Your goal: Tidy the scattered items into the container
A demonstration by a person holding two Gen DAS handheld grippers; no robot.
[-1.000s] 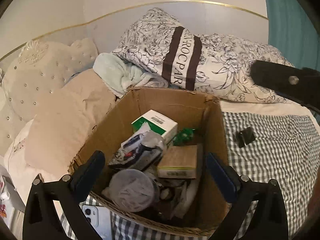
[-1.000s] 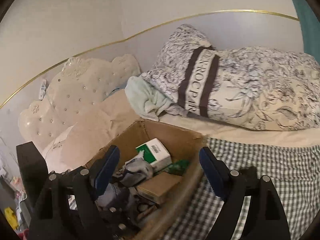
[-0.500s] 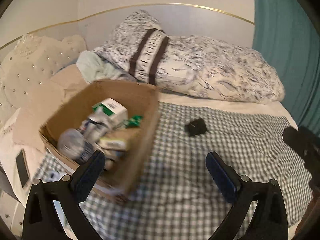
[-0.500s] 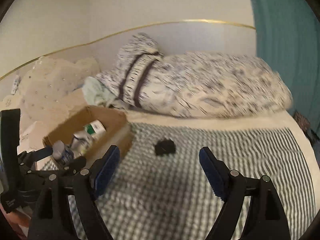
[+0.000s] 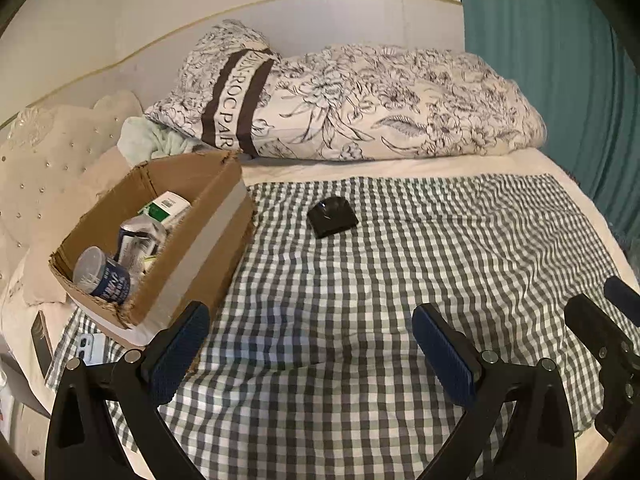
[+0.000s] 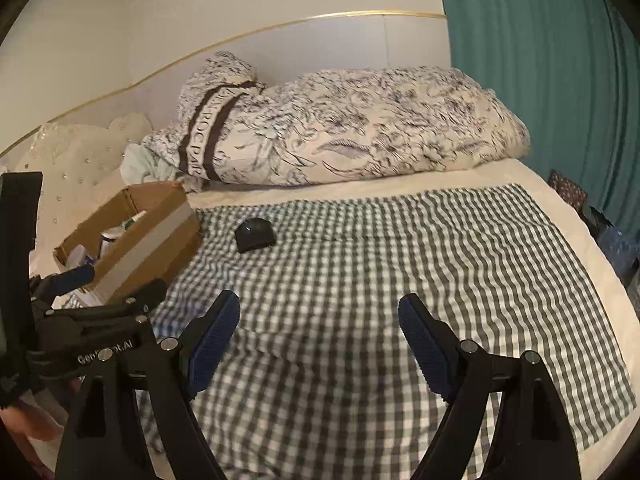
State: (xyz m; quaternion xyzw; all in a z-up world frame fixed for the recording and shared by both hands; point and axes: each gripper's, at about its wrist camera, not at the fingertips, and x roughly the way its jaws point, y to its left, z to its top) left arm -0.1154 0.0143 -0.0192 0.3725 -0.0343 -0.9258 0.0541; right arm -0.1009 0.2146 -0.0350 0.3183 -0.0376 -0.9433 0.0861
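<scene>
Both grippers empty over the bed, jaws wide on each: left gripper, right gripper. Nothing between the pads on either.

Cardboard box sits on the left side of the checked blanket, already holding several things: a round tub, a green-and-white carton, some foil-looking packs. One loose item left on the blanket: a small black object, just right of the box and well ahead of both grippers. Can't tell what it is exactly; dark, squarish, low profile. A phone lies partly under the box's near corner, so it may count as scattered too.

Step, as I read it: between drops, lining up on the black object. Most of the tidy looks done.

Next move needs: reach forward and down to the object, straddle it with jaws apart, close on its sides. It's flat on soft fabric, so pads must go low without snagging the blanket. Right gripper looks about as well placed as the left. Then carry left and release over the box.
</scene>
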